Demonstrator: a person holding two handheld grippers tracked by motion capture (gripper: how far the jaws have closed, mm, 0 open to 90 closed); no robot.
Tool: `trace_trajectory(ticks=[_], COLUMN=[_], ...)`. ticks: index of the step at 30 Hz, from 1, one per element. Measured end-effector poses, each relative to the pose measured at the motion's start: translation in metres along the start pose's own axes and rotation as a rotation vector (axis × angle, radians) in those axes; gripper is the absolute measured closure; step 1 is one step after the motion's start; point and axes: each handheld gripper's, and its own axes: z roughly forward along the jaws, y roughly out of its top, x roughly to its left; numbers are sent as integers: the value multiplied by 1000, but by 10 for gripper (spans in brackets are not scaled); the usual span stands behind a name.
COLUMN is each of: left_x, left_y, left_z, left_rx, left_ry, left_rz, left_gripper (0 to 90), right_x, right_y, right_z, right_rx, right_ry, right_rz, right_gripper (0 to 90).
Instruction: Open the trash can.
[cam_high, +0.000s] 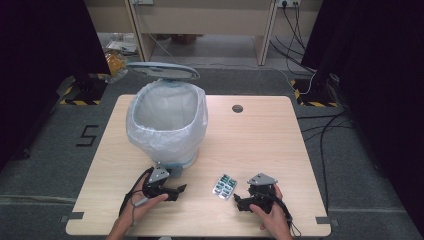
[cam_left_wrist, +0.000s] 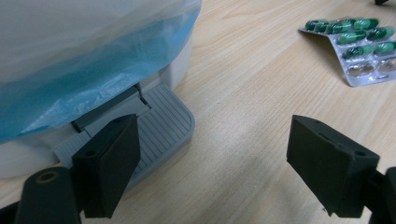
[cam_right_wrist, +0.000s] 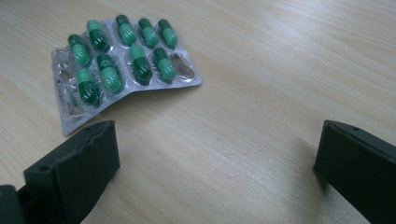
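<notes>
A pedal bin (cam_high: 167, 122) lined with a pale plastic bag stands on the table's left half, its lid (cam_high: 162, 70) raised behind it. Its grey foot pedal (cam_left_wrist: 154, 126) pokes out at the front. A silver blister pack of green capsules (cam_high: 225, 186) (cam_right_wrist: 121, 60) (cam_left_wrist: 359, 44) lies flat between my two grippers. My left gripper (cam_high: 176, 192) (cam_left_wrist: 219, 172) sits low on the table, open, with its left jaw just in front of the pedal. My right gripper (cam_high: 245, 202) (cam_right_wrist: 215, 172) rests open on the wood, the pack lying just beyond its left jaw.
The wooden table (cam_high: 280, 150) has a round cable hole (cam_high: 237, 108) at the back. Dark curtains stand at both sides, and cables (cam_high: 320, 125) trail over the grey floor on the right. A desk frame stands behind the table.
</notes>
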Motion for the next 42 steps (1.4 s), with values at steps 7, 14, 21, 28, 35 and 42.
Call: trace_trajectory(ticks=[7,14,21,28,35,42], left_x=[-2,-5,-14,-15,-15,-14], left_y=[0,1,1,1,1,1], left_z=[0,1,5,5,5,4], left_rx=[7,27,65,65,67,70], left_ry=[13,37,100,100,98,99], left_rz=[16,51,141,137,137,142], left_gripper=[169,168,167,164,164,163], right_x=[0,0,4,15,27,34], right_y=[0,0,0,8,13,15], right_z=[0,-1,-6,-15,-16,-12], right_rx=[0,-11,-82,-134,-149,-141], right_ry=[0,-20,23,75,108,107], right_rz=[0,16,53,-8,-31,-39], right_gripper=[2,66,148,151,150,151])
